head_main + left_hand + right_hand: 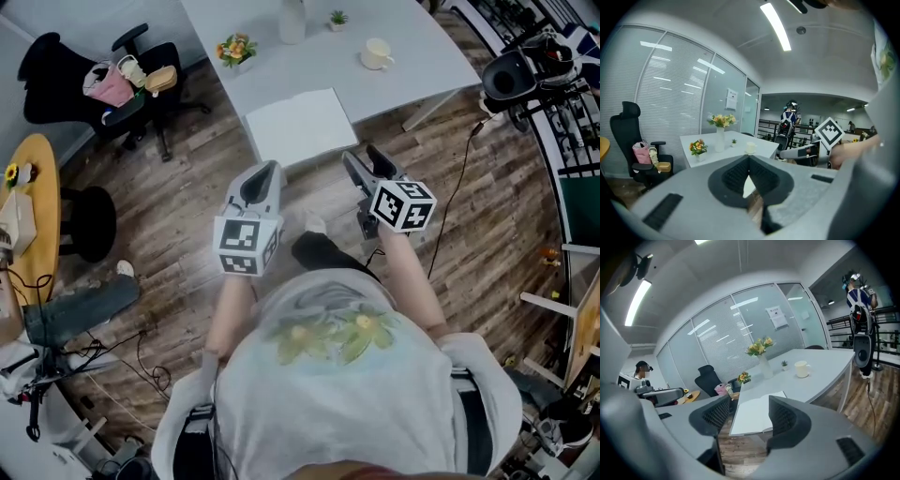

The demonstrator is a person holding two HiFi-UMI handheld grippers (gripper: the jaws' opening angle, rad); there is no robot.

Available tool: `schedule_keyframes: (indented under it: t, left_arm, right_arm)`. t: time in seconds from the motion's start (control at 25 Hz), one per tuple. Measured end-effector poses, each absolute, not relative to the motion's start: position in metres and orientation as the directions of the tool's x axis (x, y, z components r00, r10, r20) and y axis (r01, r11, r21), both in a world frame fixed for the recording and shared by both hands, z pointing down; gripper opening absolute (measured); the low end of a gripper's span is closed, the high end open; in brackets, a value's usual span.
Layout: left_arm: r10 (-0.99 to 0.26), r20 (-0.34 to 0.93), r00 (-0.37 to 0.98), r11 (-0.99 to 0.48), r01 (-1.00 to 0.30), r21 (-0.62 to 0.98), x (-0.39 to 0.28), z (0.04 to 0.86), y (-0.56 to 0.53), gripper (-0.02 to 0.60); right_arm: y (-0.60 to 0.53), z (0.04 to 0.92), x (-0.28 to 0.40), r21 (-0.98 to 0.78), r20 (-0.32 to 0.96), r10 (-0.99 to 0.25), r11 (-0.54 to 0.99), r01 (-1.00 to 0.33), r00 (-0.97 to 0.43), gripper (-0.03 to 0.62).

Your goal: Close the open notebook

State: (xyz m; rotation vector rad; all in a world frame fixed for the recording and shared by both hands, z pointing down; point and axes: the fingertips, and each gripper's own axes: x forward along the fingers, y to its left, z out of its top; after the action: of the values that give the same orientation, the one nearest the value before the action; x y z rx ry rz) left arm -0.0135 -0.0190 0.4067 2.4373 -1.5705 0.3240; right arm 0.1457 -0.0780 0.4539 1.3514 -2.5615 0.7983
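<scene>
In front of the person's chest, both grippers hang short of the table [412,66]. The left gripper [270,169] has its jaws together on nothing; the right gripper [362,156] stands wide apart and empty. Beyond them the notebook [300,125] lies open and flat at the table's near edge. It looks light, its pages thin and floppy, so a cover's outer edge seems the place to lift. Farther back stands a cup [377,53].

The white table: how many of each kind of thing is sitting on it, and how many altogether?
Notebook: 1
Cup: 1
Flower bunches: 2, in the tall vase and the small pot
Tiny green plant: 1
Total: 5
</scene>
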Motion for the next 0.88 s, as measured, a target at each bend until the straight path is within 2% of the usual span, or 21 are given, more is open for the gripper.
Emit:
schedule_keyframes:
  t: [0.88]
  left_arm:
    - [-0.814, 0.448, 0.368, -0.361, -0.926, 0.105, -0.016, 0.457, -0.073, 0.005]
  right_arm:
    - [-0.16, 0.586, 0.174, -0.441, 0.581, -0.571, 0.379, -0.814, -0.58, 0.256]
